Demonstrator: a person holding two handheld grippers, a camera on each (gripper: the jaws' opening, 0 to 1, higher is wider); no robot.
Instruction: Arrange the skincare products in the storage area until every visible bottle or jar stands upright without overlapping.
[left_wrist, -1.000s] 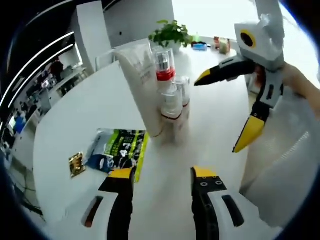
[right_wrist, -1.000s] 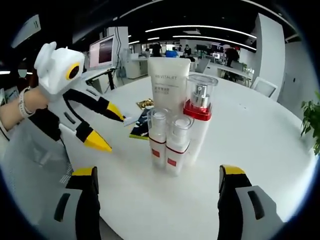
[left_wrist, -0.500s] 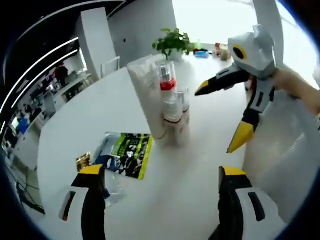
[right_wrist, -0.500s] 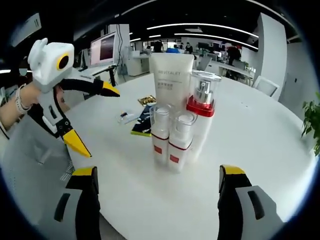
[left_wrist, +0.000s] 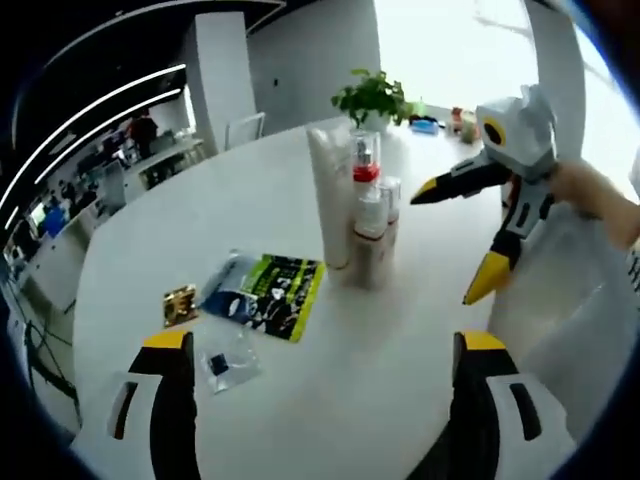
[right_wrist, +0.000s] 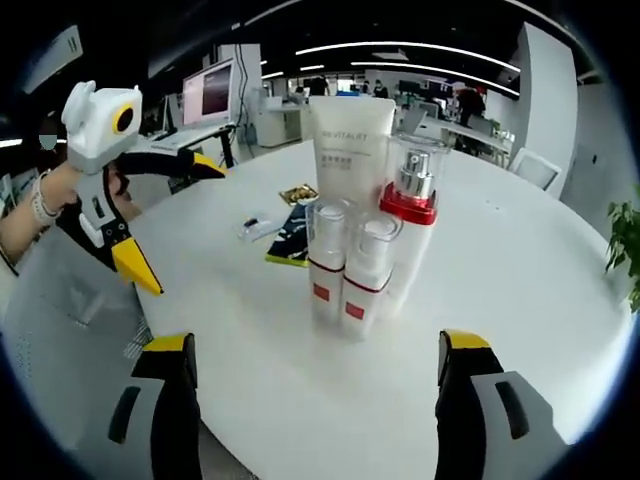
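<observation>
Table (right_wrist: 540, 260) comes first: it is big, round and white, and all the things sit on it. The left gripper (left_wrist: 325, 350) has its two jaws spread wide apart, with nothing between them. The right gripper (right_wrist: 318, 350) is spread just as wide and holds nothing too. Each one also shows in the other's view, in the air beside the table and touching no bottle.

In the middle of the table the skincare things stand up straight in one tight bunch. The white tube (right_wrist: 352, 150) is the tallest and stands at the back in the right gripper view. Its label starts with "VITAL", but the rest is too small to read. Beside it stands the pump bottle (right_wrist: 408, 225) with a clear cap and a red band. In front are two small bottles (right_wrist: 345, 270) with clear caps and little red labels; those labels cannot be read. In the left gripper view the tube (left_wrist: 328, 195) hides part of the bunch.

Near the bunch lies a flat green packet (left_wrist: 262, 297), a small clear packet (left_wrist: 228, 362) and a tiny gold packet (left_wrist: 180, 304). Their print is too blurry to read.
</observation>
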